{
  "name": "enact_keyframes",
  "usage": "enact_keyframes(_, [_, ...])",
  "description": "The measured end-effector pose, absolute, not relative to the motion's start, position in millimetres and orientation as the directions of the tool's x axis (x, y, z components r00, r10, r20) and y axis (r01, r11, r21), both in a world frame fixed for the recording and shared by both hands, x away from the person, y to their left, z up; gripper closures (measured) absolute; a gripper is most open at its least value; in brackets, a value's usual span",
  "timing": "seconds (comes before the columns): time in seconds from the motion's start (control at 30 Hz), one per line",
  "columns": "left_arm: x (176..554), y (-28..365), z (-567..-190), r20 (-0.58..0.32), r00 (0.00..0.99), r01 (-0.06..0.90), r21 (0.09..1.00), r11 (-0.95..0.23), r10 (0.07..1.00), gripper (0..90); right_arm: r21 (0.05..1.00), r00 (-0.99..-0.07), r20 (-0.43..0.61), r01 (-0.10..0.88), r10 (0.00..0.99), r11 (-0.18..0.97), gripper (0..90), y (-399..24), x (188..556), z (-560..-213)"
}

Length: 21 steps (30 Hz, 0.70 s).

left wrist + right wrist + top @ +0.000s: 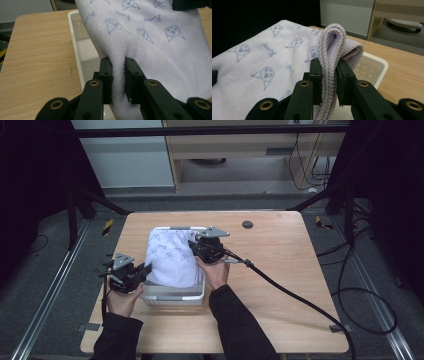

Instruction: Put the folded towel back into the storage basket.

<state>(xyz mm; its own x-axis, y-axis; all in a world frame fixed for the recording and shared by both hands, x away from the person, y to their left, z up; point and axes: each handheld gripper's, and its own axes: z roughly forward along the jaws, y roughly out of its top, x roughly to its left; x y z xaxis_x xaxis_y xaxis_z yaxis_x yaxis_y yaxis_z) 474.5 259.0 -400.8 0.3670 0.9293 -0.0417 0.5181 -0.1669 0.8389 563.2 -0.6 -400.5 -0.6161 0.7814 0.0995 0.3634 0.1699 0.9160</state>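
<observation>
A pale lilac towel point(172, 257) printed with small blue figures hangs stretched over a white plastic basket point(175, 295) on the wooden table. My left gripper point(145, 270) is at the towel's near left corner, shut on a pinch of the cloth point(118, 75). My right gripper point(192, 245) holds the towel's far right edge, shut on a folded bunch of hem point(329, 62). Between the two grippers the towel point(150, 37) is held above the basket point(82, 52), whose perforated wall point(369, 67) is beside the right gripper's jaws.
The wooden table point(280, 265) has bare surface to the right and front of the basket. A small dark round disc point(247, 224) lies near the far edge. A thick black cable point(290, 295) trails from the right gripper across the table.
</observation>
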Motion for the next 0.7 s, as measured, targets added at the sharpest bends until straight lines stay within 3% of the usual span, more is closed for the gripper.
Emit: enact_keyframes(0.7, [489, 253, -426, -0.005, 0.336, 0.576, 0.792, -0.201, 0.942, 75.3, 0.887, -0.592, 0.075, 0.408, 0.802, 0.218, 75.9, 9, 575, -430])
